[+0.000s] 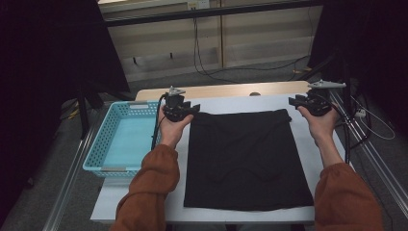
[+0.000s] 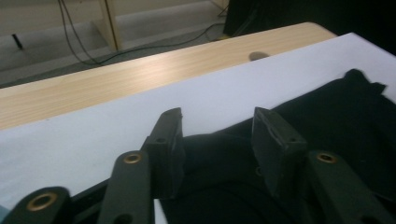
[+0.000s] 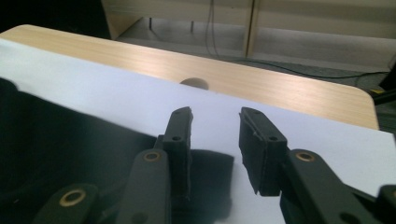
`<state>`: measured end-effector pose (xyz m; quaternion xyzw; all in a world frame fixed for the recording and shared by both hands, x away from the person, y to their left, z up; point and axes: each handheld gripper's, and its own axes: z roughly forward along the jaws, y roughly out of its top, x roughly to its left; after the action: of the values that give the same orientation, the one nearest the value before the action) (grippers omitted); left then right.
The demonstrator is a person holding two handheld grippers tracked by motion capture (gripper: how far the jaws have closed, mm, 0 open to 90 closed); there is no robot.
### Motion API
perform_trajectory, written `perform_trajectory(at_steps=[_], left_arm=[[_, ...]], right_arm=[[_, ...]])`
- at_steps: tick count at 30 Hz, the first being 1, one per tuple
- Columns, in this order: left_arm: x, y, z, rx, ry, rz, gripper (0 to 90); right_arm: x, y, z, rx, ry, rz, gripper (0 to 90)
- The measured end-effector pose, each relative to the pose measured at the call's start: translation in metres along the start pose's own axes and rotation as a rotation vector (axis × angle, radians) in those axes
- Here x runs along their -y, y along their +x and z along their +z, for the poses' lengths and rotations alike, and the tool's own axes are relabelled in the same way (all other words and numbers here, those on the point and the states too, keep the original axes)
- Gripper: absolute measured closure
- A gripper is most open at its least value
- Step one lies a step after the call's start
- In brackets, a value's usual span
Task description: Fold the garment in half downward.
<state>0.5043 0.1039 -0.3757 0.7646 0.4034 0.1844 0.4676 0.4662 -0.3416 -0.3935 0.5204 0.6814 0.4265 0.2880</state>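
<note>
High view: black cloth (image 1: 248, 161) flat (far corners free) | left gripper (image 1: 179, 109), right gripper (image 1: 312, 102) jaws spread, pinching nothing

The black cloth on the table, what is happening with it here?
A person holds a tool in each hand at the far corners of the black cloth, which lies spread flat on the white table. The left tool and the right tool both stand open, nothing pinched between their jaws. A blue basket waits at the left.
</note>
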Motion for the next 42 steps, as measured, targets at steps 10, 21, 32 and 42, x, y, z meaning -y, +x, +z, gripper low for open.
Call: perform_trajectory(at_steps=[10, 21, 32, 42], left_arm=[[0.024, -0.022, -0.024, 0.08, 0.021, 0.044, 47.2], [0.07, -0.039, -0.041, 0.163, 0.092, 0.113, 46.1], [0.096, -0.058, -0.063, 0.241, 0.136, 0.165, 43.6], [0.112, -0.072, -0.067, 0.284, 0.185, 0.175, 43.9]], right_arm=[[0.028, 0.029, -0.025, -0.111, 0.023, -0.067, 62.6], [0.057, 0.051, -0.064, -0.214, 0.036, -0.11, 60.2], [0.084, 0.092, -0.087, -0.311, 0.097, -0.168, 58.1], [0.106, 0.119, -0.088, -0.348, 0.169, -0.196, 57.6]])
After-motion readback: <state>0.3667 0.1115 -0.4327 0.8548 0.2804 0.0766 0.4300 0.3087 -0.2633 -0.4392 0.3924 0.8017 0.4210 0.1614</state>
